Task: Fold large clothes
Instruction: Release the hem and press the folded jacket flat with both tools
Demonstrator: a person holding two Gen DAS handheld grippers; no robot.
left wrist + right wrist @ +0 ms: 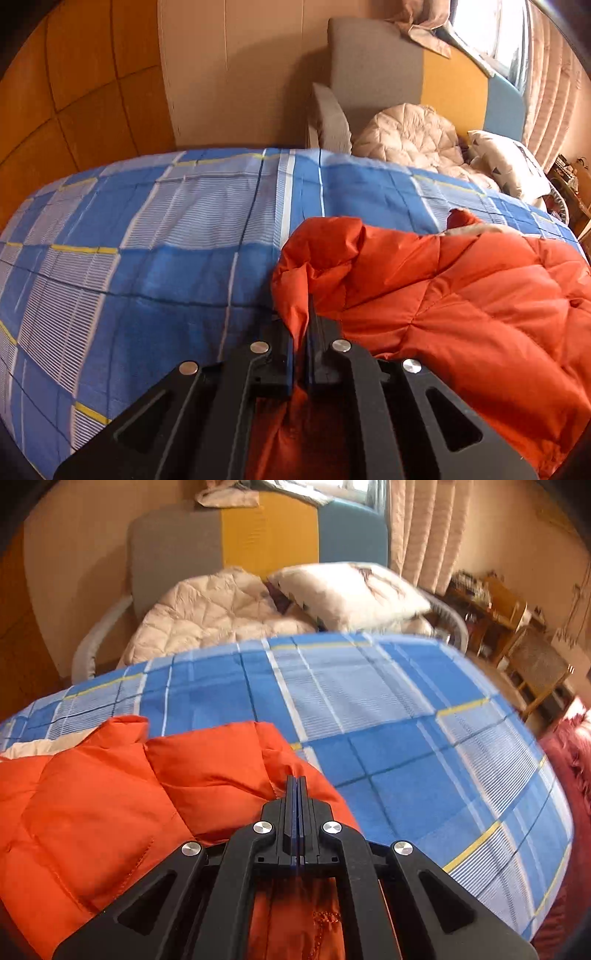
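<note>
An orange quilted down jacket (461,295) lies on a blue plaid bedspread (147,240). In the left wrist view my left gripper (308,314) is shut on a bunched fold at the jacket's left edge, with orange fabric pinched between the fingers. In the right wrist view the jacket (110,794) fills the lower left, and my right gripper (297,786) is shut at the jacket's right edge, fingers pressed together over the fabric. A pale lining shows at the collar (44,747).
Past the bed's far edge stands a grey, yellow and blue sofa (376,74) holding a beige quilted coat (410,140) and a patterned pillow (347,590). Wooden furniture (517,627) stands at the right, curtains (421,528) behind. A red fuzzy blanket (569,746) lies at the bed's right side.
</note>
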